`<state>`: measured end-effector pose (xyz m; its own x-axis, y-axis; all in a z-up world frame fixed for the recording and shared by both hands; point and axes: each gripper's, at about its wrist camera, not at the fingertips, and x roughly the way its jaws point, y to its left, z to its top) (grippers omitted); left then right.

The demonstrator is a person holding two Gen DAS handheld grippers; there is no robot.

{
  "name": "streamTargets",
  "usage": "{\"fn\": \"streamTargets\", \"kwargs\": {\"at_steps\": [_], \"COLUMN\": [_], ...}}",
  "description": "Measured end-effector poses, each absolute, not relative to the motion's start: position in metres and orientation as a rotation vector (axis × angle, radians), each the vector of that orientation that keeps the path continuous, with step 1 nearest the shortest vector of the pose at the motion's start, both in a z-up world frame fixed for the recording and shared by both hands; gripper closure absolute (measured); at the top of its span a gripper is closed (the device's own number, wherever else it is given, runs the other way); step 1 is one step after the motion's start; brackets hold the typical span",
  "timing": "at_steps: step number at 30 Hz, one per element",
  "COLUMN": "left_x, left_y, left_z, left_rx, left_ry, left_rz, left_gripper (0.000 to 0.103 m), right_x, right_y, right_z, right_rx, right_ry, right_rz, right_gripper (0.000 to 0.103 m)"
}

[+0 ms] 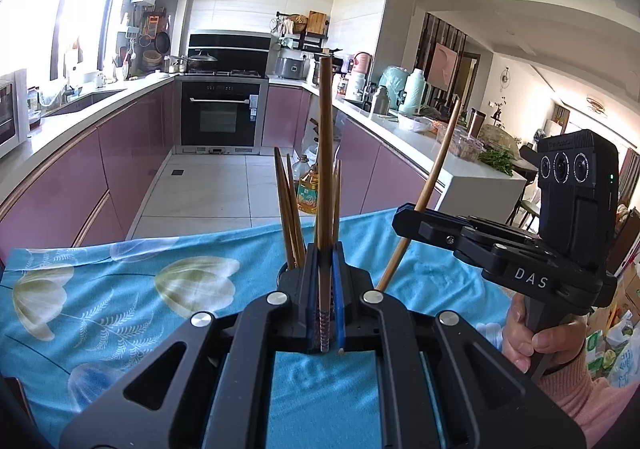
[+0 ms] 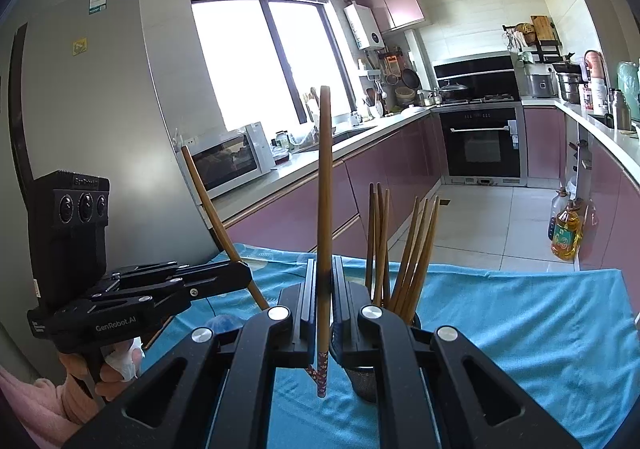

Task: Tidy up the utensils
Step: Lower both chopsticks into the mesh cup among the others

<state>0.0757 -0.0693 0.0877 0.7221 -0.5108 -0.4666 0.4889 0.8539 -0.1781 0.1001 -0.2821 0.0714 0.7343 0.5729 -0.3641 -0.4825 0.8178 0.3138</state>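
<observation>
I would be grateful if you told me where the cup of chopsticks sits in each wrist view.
Left wrist view: the cup of chopsticks stands at centre, just left of and behind the fingers.
Right wrist view: the cup is right of centre, beside the fingers.
Shared landmark: the black oven.

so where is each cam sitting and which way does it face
Left wrist: on the left gripper, looking along its fingers over the blue cloth toward the oven; shows its own jaws shut on a chopstick, plus the right gripper and the hand holding it.
Right wrist: on the right gripper, facing the window and counter; shows its jaws shut on a chopstick, plus the left gripper.
Shared: the holder of chopsticks, cloth, oven, each other's gripper.
</observation>
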Motion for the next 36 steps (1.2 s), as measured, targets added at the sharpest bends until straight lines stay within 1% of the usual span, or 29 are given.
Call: {"fn": "streamTargets", "kwargs": {"at_steps": [6, 17, 36], "left_x": [0.077, 0.088, 0.099], "left_y": [-0.065, -0.074, -0.093], "left_z": [0.103, 0.113, 0.094], "left_rx": [-0.068, -0.081, -0.033], "left_ry": [0.490, 0.455, 0.506], "left_rz": [-0.553, -0.545, -0.519], "left_gripper": [0.095, 0.095, 0.095], "right_x": [0.106, 0.117, 0.138], "right_y": [-0.287, -0.292, -0.289], "right_z": [0.083, 0.090, 0.068], "right_rx": [0.203, 0.208, 0.210], "right_ry": [0.438, 0.415, 0.473], "right_rz": [0.582, 0.558, 0.507], "right_gripper": [0.097, 0.097, 0.097]}}
